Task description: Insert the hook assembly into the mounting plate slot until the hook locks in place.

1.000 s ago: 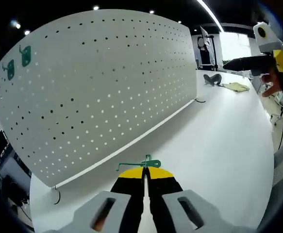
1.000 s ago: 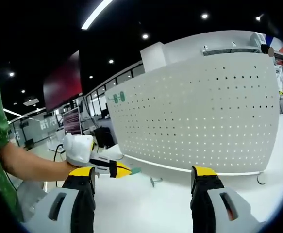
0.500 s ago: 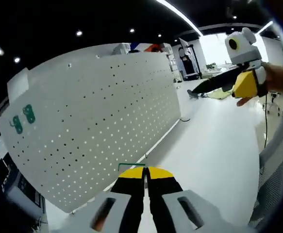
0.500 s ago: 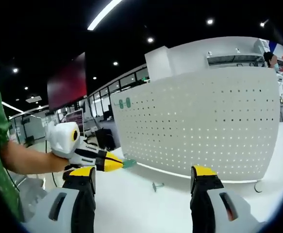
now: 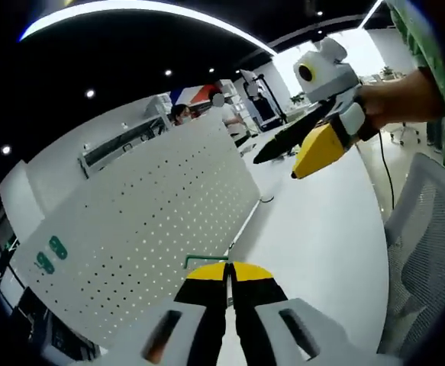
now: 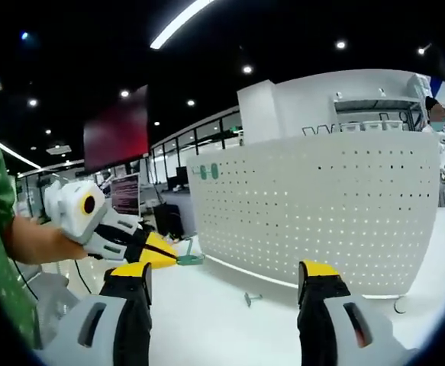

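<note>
Two tongs are at work over a white table (image 6: 207, 305). The largest thing here is the mounting plate (image 5: 146, 236), a white pegboard standing upright on the table and dotted with rows of small holes; it crosses the middle of the left gripper view and takes the centre and right of the right gripper view (image 6: 321, 206). Two small green tags (image 5: 51, 253) sit near its upper left corner.

Your left tongs (image 5: 227, 268), at the bottom centre of the left gripper view, are pressed together on the hook assembly (image 5: 207, 260), a thin green wire piece poking out just above the yellow tips. From the right gripper view you see these tongs at lower left (image 6: 178, 259), with the green hook at their tip, short of the plate's left edge.

Your right tongs (image 6: 224, 278) stand wide apart with nothing between them. A second small hook (image 6: 250, 297) lies on the table in front of the plate.

The hook looks light, stiff and narrow, likely to twist in a loose hold. Judging by this, grip it firmly by its straight shank, leaving the prongs free to enter the slot.
</note>
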`<action>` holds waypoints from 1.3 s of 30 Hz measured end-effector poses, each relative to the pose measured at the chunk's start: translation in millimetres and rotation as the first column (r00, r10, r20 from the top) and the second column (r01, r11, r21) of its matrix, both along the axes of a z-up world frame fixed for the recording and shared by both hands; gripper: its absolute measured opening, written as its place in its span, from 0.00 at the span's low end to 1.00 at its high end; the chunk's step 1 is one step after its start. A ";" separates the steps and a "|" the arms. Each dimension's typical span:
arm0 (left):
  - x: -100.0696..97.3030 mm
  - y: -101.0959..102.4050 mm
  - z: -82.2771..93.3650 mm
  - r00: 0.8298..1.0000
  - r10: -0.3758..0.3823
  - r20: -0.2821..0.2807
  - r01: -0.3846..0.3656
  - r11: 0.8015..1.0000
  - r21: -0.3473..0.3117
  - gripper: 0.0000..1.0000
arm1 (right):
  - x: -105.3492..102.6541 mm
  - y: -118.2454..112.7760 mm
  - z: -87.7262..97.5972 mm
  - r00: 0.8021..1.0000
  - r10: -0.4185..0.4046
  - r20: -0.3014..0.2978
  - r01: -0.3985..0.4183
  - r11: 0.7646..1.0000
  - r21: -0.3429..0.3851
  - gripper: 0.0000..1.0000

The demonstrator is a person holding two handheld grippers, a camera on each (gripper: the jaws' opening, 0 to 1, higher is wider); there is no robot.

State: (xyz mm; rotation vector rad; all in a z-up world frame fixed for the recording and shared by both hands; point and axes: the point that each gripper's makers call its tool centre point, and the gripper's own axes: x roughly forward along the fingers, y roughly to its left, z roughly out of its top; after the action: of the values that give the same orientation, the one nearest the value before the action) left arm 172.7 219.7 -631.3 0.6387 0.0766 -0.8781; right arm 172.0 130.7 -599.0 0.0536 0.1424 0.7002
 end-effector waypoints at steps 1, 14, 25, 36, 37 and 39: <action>-1.7 -0.5 0.5 1.000 -0.003 0.003 0.003 1.000 0.003 0.01 | -1.3 0.6 1.3 1.000 0.002 0.002 -0.002 1.000 0.000 0.80; -42.9 -15.3 11.4 0.993 -0.107 0.041 0.105 0.993 0.045 0.01 | -22.6 9.9 7.6 0.999 0.042 0.008 -0.042 0.999 -0.002 0.75; -77.9 -39.0 11.6 0.966 -0.246 0.075 0.235 0.964 0.128 0.01 | -43.5 26.1 6.5 0.984 0.164 -0.077 -0.160 0.986 0.054 0.46; -91.4 -50.4 11.8 0.946 -0.314 0.083 0.300 0.943 0.144 0.01 | -54.9 32.7 1.2 0.962 0.233 -0.142 -0.224 0.972 0.077 0.24; -92.1 -50.9 11.8 0.944 -0.318 0.084 0.304 0.942 0.145 0.01 | -55.4 32.9 0.7 0.960 0.237 -0.145 -0.228 0.971 0.077 0.23; -93.6 -52.3 12.3 0.941 -0.328 0.085 0.314 0.938 0.146 0.01 | -56.3 33.7 -0.9 0.957 0.246 -0.155 -0.236 0.969 0.077 0.21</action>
State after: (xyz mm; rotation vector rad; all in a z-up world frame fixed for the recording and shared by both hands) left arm 79.1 167.4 -619.0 0.8350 -0.0716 -1.1592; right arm 115.8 164.5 -599.9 0.1516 0.2897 0.9442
